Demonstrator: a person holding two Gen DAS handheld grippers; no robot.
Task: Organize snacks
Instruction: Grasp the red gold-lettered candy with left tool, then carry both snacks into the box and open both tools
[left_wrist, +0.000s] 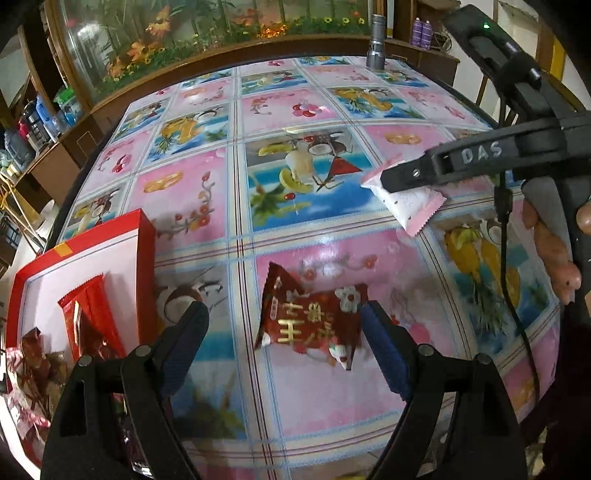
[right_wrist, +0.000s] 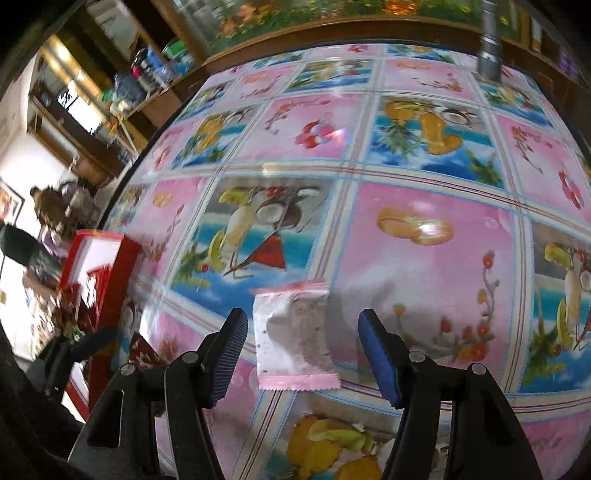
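Table (left_wrist: 229, 206) in fruit-print oilcloth. Red box (left_wrist: 146, 236) at my left already holds wrapped snacks. My left gripper (left_wrist: 284, 332) is spread, straddling the red packet (left_wrist: 310, 321); my right gripper (right_wrist: 303, 343) is spread around the pink packet (right_wrist: 291, 332). Both packets look light, crinkly and slippery, so I'd pinch mid-body.

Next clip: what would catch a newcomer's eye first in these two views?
First the loud tablecloth of pink and blue fruit squares covering the whole table. Then two loose snacks on it: a dark red packet lying between the open left tongs, and a white packet with pink ends between the open right tongs. At the table's left edge stands a red box already holding wrapped snacks.
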